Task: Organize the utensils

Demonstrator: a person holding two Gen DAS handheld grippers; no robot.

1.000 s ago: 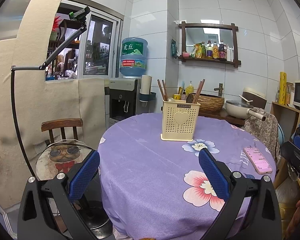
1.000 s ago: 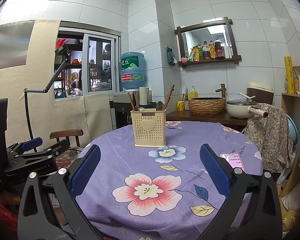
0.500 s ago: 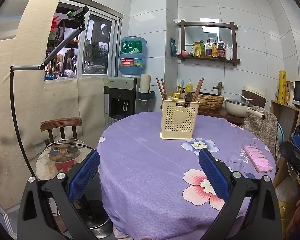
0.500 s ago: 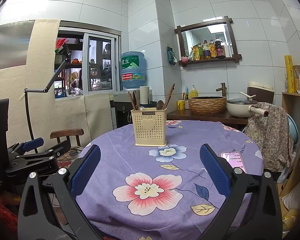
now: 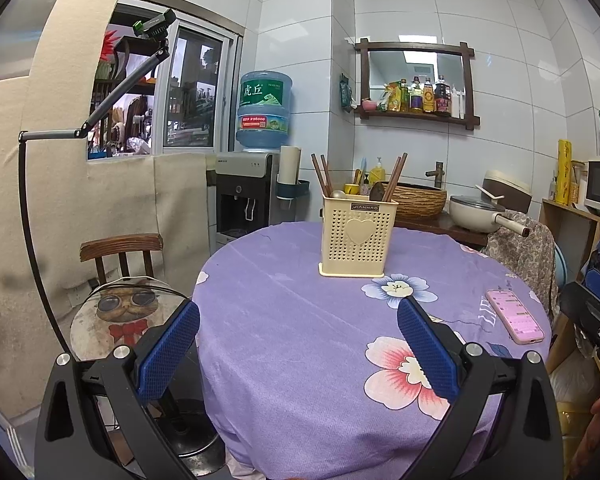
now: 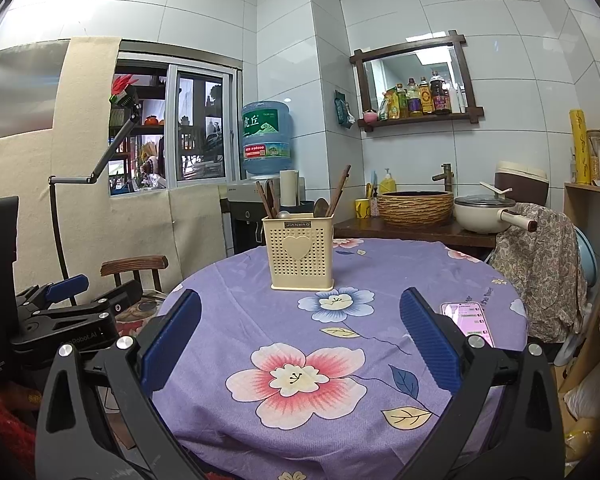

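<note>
1. Your left gripper (image 5: 298, 338) sits at the bottom of the left wrist frame with its blue ribbed pads (image 5: 167, 350) spread wide apart; nothing is between them.
2. Your right gripper (image 6: 300, 334) fills the bottom of the right wrist frame the same way, blue pads (image 6: 428, 338) wide apart and holding nothing.
3. The cream perforated plastic utensil holder with a heart on its front (image 5: 358, 236) stands upright just above the centre of the left wrist frame, on the round table's purple floral tablecloth (image 5: 292, 320); in the right wrist frame it is at centre (image 6: 299, 254).
4. Brown wooden chopsticks (image 5: 320, 174) lean out of the holder's left side and more out of its right side; a metal spoon bowl (image 6: 283, 214) and a dark spoon (image 6: 320, 207) show above the rim.
5. A pink-screened smartphone (image 5: 515, 315) lies flat on the cloth at the right of the left wrist frame, well apart from the holder.
6. In the right wrist frame, your left gripper also shows at the left edge, off the table.
</note>
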